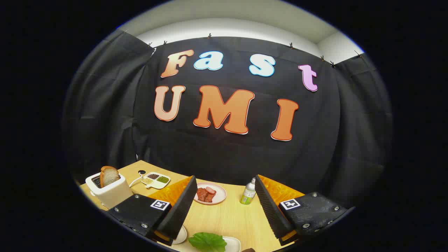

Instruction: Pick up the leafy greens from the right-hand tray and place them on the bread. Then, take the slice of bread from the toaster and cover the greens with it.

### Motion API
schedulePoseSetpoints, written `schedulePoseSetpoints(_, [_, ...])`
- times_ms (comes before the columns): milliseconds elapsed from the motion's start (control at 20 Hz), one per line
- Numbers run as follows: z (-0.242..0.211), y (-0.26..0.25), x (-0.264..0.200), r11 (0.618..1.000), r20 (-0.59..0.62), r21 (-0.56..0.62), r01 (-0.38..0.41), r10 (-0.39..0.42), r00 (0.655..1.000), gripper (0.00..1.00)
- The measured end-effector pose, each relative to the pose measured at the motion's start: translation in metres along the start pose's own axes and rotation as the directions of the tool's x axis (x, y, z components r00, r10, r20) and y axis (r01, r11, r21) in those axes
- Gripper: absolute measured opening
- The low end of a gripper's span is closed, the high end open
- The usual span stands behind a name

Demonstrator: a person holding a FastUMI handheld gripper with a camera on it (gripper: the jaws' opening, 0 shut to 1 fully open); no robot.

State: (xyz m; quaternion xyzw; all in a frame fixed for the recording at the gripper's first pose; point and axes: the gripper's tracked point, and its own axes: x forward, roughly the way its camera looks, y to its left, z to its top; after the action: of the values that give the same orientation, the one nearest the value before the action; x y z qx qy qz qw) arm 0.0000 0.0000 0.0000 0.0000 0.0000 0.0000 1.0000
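My gripper (224, 206) is open, held above the wooden table (227, 217), with nothing between its fingers. Below and between the fingers, close to me, lie the leafy greens (207, 241) on a white tray (233, 243). Beyond the left finger stands a cream toaster (109, 190) with a slice of bread (109, 176) sticking up out of its slot. Part of a white plate (181, 235) peeks out from under the left finger; what lies on it is hidden.
A pink plate with pieces of red meat (209, 193) sits ahead between the fingers. A small bottle with a green label (248, 191) stands by the right finger. A white divided dish of seasonings (156, 180) lies behind the toaster, near the black cloth wall.
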Motion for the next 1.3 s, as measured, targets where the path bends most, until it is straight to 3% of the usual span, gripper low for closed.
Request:
schedulePoseSetpoints(800, [0.006, 0.001, 0.007, 0.999, 0.012, -0.028, -0.031, 0.031, 0.999, 0.99])
schedulePoseSetpoints(1000, [-0.02, -0.007, 0.006, 1.0, -0.037, -0.015, -0.002, 0.001, 0.999, 0.99])
schedulePoseSetpoints(1300, [-0.1, -0.016, 0.007, 0.999, -0.223, -0.042, 0.018, -0.027, 0.974, 0.99])
